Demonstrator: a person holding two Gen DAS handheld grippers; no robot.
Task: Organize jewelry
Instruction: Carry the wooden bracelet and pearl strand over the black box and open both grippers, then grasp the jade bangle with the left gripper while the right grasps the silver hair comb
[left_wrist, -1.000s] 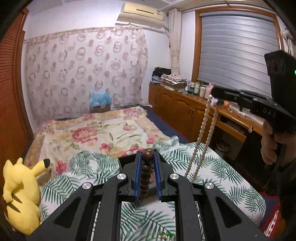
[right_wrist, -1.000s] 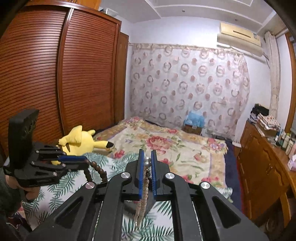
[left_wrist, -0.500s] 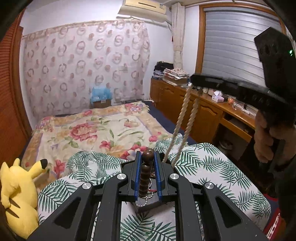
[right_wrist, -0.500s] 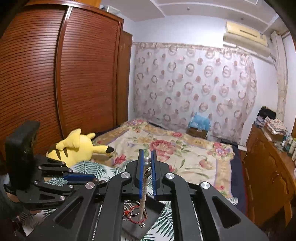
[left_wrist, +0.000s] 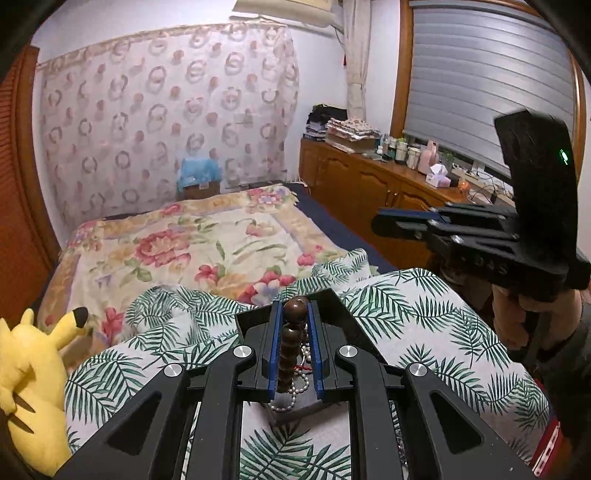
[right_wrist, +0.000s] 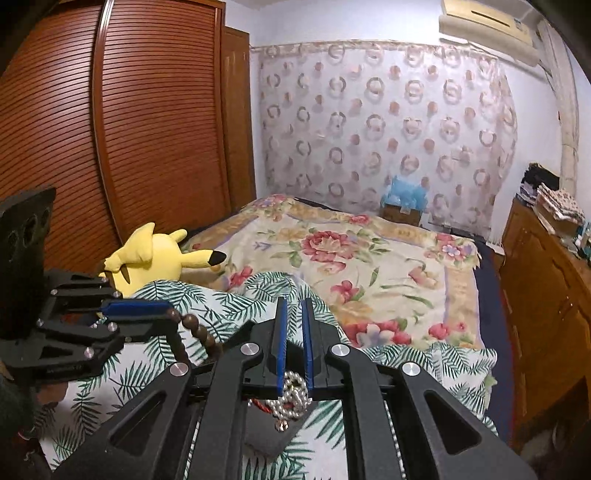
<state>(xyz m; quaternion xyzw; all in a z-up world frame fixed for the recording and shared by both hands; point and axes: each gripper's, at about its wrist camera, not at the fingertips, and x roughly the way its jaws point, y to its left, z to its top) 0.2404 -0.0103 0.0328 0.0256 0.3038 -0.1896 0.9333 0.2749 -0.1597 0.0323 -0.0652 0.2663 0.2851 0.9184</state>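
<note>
My left gripper (left_wrist: 294, 312) is shut on a brown wooden bead bracelet (left_wrist: 290, 339), which hangs down over a dark tray (left_wrist: 332, 301) on the palm-leaf cloth. The bracelet also shows in the right wrist view (right_wrist: 195, 328), hanging from the left gripper (right_wrist: 168, 314). A white pearl necklace (left_wrist: 295, 391) lies heaped in the tray, with a red cord beside it. My right gripper (right_wrist: 294, 310) is slightly open and empty above the pearl necklace (right_wrist: 293, 398) in the tray (right_wrist: 269, 432). It shows at the right of the left wrist view (left_wrist: 380, 221).
A yellow plush toy (left_wrist: 26, 373) lies at the left of the bed (right_wrist: 155, 254). A floral blanket (left_wrist: 184, 247) covers the far bed. A wooden dresser (left_wrist: 369, 184) with bottles runs along the right. A slatted wardrobe (right_wrist: 129, 129) stands at the left.
My right gripper has let go of the pearl necklace, which now lies heaped in the tray instead of hanging. The right gripper has drawn back to the right. The left still holds the bracelet.
</note>
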